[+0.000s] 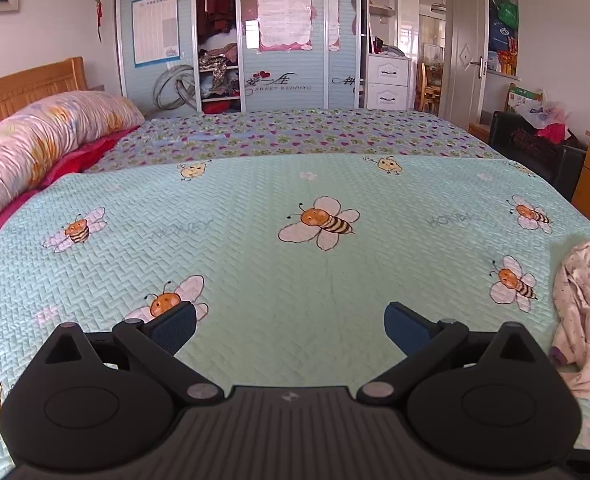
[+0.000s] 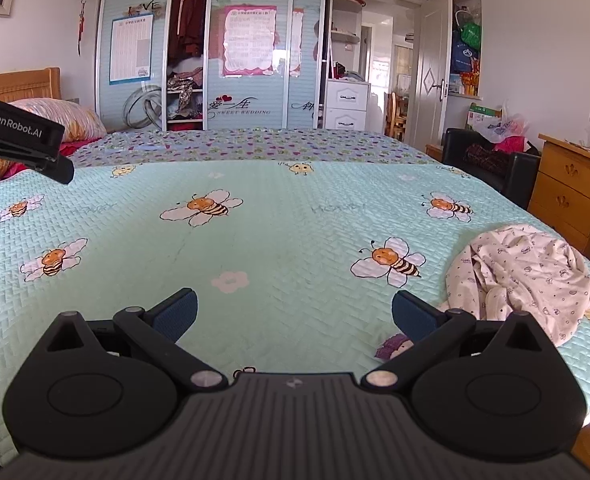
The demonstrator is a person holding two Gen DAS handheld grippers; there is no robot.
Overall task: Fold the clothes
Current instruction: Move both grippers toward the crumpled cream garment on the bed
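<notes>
Lying in a crumpled heap near the right edge of the bed [image 2: 295, 240], a pale printed garment [image 2: 527, 276] is seen on the mint bee-patterned quilt [image 1: 255, 264]; it is not folded as it lies. Both pairs of tongs are held released, jaws spread wide, with nothing between them: the left tongs [image 1: 291, 326] are hovered over bare quilt, well apart from the garment, and the right tongs [image 2: 295, 312] are held just beside its near left edge.

The cloth is judged thin, soft and light, so it is likely to drape and slip rather than hold a shape; it would best be taken by an outer hem or a shoulder seam, pinched through one layer, then spread flat. Which part is sleeve or collar cannot be told from the bunched folds, possibly a sleeve at the near side.

"GenRobot.AI" is read on the left device [image 2: 19, 140] in the right view. "SWEET WEDDING" and "LOVE" are read on the wardrobe [image 2: 239, 80], and "HONEY" is faintly stitched into the quilt.
</notes>
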